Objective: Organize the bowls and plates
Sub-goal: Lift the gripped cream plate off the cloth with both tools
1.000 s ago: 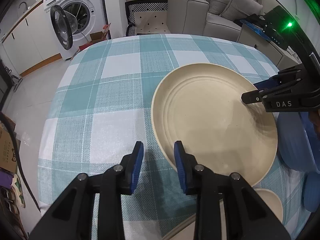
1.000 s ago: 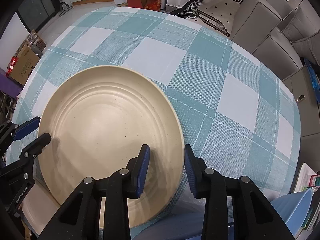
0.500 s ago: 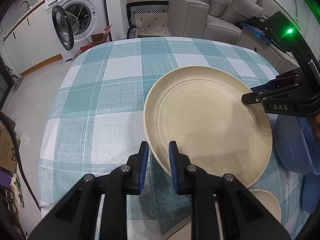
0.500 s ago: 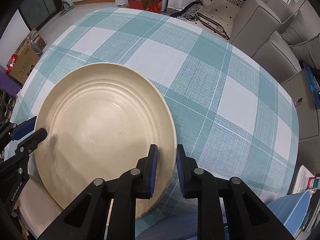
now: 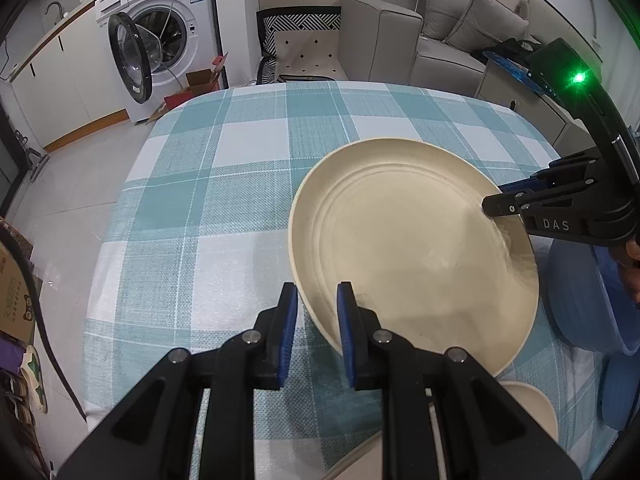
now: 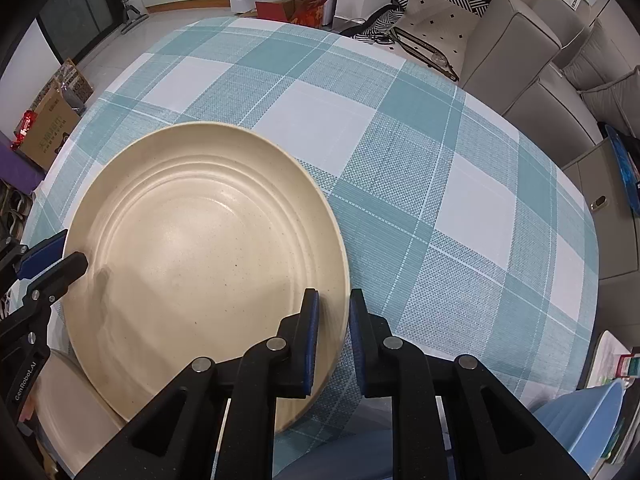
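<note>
A large cream plate (image 5: 412, 240) is held tilted above the teal checked table (image 5: 240, 184). My left gripper (image 5: 317, 308) is shut on its near rim. My right gripper (image 6: 333, 320) is shut on the opposite rim; the plate fills the left of the right wrist view (image 6: 200, 256). The right gripper also shows at the right of the left wrist view (image 5: 496, 204), and the left gripper at the left edge of the right wrist view (image 6: 60, 258). A second cream plate (image 5: 528, 404) lies under the held one, mostly hidden.
Blue dishes (image 5: 580, 300) sit at the table's right edge, and a blue piece (image 6: 580, 416) shows at lower right. A washing machine (image 5: 156, 48) with open door, a grey sofa (image 5: 420, 32) and cardboard boxes (image 6: 48, 128) surround the table.
Both grippers closed on the cream plate's rims and lifted it, tilted, slightly toward the table's middle.
</note>
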The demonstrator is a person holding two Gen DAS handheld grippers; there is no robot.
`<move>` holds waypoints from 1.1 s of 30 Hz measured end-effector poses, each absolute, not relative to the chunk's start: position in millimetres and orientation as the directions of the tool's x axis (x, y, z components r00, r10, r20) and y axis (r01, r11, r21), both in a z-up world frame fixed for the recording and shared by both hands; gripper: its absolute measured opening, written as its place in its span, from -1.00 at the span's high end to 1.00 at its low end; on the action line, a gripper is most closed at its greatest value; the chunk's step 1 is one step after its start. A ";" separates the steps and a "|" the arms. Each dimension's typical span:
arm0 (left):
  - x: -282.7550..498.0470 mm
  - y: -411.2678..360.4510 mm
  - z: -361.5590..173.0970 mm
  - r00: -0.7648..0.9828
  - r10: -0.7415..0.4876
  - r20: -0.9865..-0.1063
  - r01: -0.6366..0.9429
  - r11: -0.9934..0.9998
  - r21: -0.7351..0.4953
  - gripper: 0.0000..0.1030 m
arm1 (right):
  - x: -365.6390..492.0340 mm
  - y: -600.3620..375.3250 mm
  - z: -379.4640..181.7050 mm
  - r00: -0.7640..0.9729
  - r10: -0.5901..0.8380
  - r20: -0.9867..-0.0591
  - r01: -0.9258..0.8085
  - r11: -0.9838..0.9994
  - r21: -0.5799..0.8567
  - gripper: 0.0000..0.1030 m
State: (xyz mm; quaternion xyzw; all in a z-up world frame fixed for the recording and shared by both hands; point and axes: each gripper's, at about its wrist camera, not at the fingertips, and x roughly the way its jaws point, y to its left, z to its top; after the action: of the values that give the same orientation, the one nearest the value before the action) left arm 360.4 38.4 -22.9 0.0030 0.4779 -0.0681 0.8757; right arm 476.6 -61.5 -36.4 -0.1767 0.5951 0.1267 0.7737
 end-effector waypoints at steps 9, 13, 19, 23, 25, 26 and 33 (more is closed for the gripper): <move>360.4 40.1 -15.9 0.547 -0.113 -0.830 0.116 0.992 -0.058 0.65 | 474.6 -59.7 -30.5 0.271 -0.010 -0.963 -0.409 0.904 -0.125 0.71; 360.0 40.5 -12.9 0.552 -0.111 -0.827 0.117 0.992 -0.055 0.65 | 474.1 -59.6 -28.3 0.275 -0.011 -0.961 -0.408 0.904 -0.127 0.71; 360.4 41.7 -9.2 0.559 -0.110 -0.822 0.114 0.992 -0.055 0.65 | 472.6 -58.7 -20.8 0.288 -0.009 -0.957 -0.407 0.904 -0.131 0.71; 360.9 43.4 -6.6 0.565 -0.109 -0.818 0.110 0.992 -0.055 0.65 | 471.0 -58.1 -16.4 0.299 -0.005 -0.954 -0.405 0.905 -0.131 0.71; 360.5 44.0 -5.4 0.568 -0.106 -0.816 0.109 0.993 -0.054 0.65 | 470.2 -57.6 -14.0 0.305 -0.002 -0.952 -0.404 0.905 -0.132 0.71; 360.4 44.3 -4.9 0.569 -0.105 -0.815 0.107 0.993 -0.053 0.65 | 469.7 -57.3 -12.8 0.309 -0.001 -0.951 -0.404 0.905 -0.132 0.71; 360.0 47.5 -1.3 0.579 -0.100 -0.809 0.100 0.994 -0.051 0.65 | 468.1 -54.1 -6.7 0.321 0.004 -0.947 -0.408 0.903 -0.135 0.71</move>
State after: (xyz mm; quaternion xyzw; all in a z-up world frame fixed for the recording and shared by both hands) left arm 360.0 47.5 -1.3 0.0000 0.4556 -0.0563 0.8884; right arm 468.1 -54.1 -6.7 -0.1778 0.5682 0.1297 0.7929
